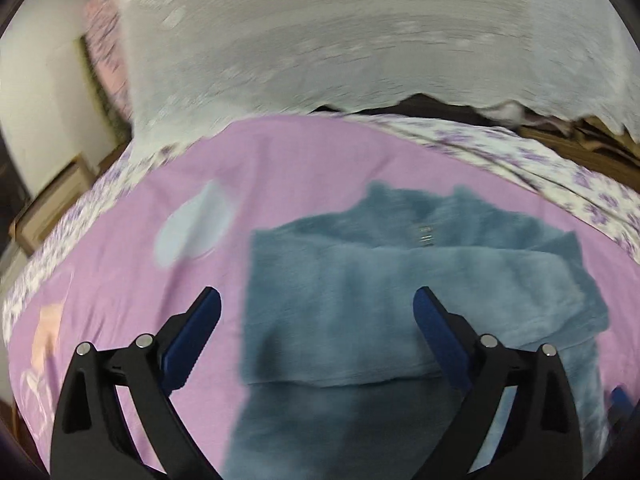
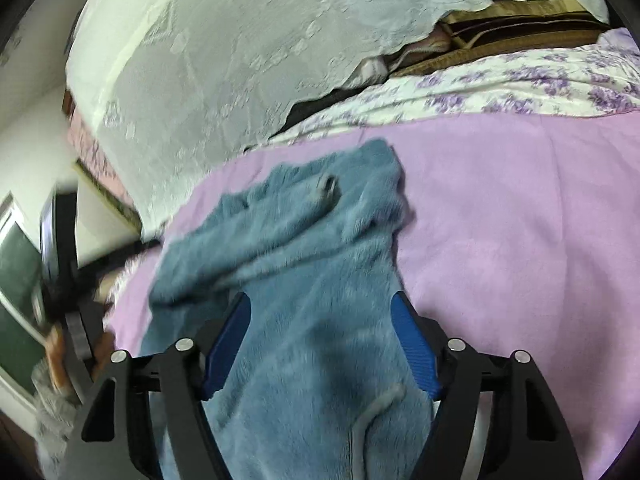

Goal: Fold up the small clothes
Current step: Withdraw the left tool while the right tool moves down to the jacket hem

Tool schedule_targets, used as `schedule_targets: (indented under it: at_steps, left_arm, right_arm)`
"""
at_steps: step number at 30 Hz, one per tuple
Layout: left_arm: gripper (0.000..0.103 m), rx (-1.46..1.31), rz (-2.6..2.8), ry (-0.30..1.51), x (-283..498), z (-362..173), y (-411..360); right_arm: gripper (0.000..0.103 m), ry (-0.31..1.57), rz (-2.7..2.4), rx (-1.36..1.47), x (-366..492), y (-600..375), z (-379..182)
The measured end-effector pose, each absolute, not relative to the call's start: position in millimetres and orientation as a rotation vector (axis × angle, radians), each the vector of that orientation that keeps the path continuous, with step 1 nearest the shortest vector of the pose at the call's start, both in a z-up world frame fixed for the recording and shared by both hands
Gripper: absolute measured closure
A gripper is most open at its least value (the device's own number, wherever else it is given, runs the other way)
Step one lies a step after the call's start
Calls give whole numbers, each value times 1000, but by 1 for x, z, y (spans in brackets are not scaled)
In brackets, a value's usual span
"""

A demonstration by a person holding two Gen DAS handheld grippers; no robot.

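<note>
In the left wrist view, a pale round patch (image 1: 196,224) sits at centre left on the pink blanket (image 1: 304,168) that covers the bed, and the left tool (image 1: 316,300) stands wide with nothing between its pads, hovering over the near part of the blue fleece garment (image 1: 400,280), which fills the centre and lower right of the frame, laid partly folded with a crosswise fold edge low down. In the right wrist view the same garment (image 2: 304,280) runs from the centre down to the bottom edge, and the right tool (image 2: 320,308) straddles a bunched strip of it, jaws fairly wide; whether the pads press on it I cannot tell. The fleece looks soft, light and limp, so it should drape and sag; a pinch at a corner or along the fold edge seems best.
</note>
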State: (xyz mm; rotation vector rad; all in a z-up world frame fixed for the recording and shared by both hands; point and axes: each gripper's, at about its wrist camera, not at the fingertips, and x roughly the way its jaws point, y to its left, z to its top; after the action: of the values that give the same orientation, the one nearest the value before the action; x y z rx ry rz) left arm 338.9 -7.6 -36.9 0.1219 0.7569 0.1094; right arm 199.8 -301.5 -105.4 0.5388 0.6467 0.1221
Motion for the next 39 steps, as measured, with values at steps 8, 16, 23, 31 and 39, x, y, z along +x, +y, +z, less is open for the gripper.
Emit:
schedule_targets:
  at_steps: [8, 16, 23, 31, 39]
  left_arm:
    - [8, 9, 162, 834, 355, -65, 58]
    - [4, -14, 181, 966, 379, -115, 71]
    - [4, 17, 194, 937, 375, -113, 65]
    - [4, 38, 195, 916, 367, -104, 61]
    - [4, 25, 63, 849, 364, -91, 42]
  right_arm:
    - [30, 709, 93, 565, 287, -308, -74]
    - [37, 804, 29, 547, 347, -298, -117]
    - [103, 653, 43, 462, 337, -294, -100]
    - [103, 719, -11, 524, 347, -317, -118]
    - [102, 770, 130, 320, 368, -261, -115]
